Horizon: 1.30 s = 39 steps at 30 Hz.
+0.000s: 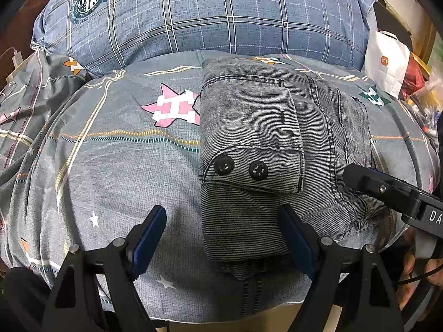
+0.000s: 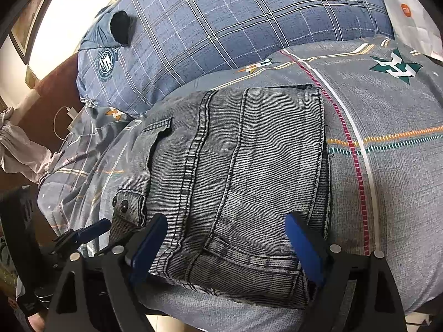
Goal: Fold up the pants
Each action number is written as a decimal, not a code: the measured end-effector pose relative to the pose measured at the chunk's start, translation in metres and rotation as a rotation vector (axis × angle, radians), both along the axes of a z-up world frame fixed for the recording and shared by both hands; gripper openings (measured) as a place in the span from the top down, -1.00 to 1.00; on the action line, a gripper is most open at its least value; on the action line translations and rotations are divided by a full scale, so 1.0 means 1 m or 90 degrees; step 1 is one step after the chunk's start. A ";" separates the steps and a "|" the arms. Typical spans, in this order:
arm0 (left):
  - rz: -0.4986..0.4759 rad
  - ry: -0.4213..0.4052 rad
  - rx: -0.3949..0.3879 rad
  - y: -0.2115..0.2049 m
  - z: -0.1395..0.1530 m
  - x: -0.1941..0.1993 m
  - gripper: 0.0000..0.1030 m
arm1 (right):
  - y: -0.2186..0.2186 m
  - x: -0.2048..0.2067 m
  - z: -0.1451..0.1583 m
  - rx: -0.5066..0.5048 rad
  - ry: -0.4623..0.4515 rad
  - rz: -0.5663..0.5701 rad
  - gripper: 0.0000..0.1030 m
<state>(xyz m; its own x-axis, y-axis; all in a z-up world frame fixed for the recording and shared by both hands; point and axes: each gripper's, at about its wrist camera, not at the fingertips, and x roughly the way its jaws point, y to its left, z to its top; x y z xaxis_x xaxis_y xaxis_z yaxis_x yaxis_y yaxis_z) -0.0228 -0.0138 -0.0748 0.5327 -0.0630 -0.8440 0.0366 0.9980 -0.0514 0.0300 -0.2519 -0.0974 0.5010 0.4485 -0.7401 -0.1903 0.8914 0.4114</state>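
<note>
Grey denim pants (image 1: 249, 127) lie folded into a compact rectangle on the bed, with a two-button pocket flap (image 1: 241, 166) on top. My left gripper (image 1: 221, 215) is open at the near left corner: its left finger is over the duvet, its right finger over the denim. In the right wrist view the pants (image 2: 243, 152) fill the middle. My right gripper (image 2: 227, 221) stands open over their near edge, its pads apart from the cloth's sides. The right gripper (image 1: 387, 191) also shows beside the pants' right side.
A grey patterned duvet (image 1: 124, 166) covers the bed. A blue plaid pillow (image 1: 207, 13) lies behind the pants. A white paper bag (image 1: 387, 63) stands at the back right, and a charger with its cable (image 1: 16, 58) lies at the left. A hand (image 1: 409, 271) holds the right gripper.
</note>
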 end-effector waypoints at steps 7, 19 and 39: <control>-0.003 -0.031 -0.011 0.001 0.016 -0.009 -0.61 | -0.004 -0.004 0.003 0.017 -0.008 -0.006 -0.73; -0.002 -0.009 0.014 -0.004 -0.005 -0.008 -0.74 | -0.002 -0.001 0.001 0.031 0.005 -0.017 -0.81; 0.009 0.007 -0.050 0.018 -0.002 0.005 -0.84 | -0.028 -0.024 0.007 0.077 0.071 -0.051 -0.81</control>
<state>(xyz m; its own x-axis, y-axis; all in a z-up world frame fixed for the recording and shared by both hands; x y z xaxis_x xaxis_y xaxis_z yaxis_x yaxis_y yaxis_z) -0.0178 0.0040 -0.0772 0.5249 -0.1210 -0.8425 0.0209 0.9914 -0.1294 0.0061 -0.2800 -0.0909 0.4557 0.4999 -0.7365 -0.0681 0.8446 0.5311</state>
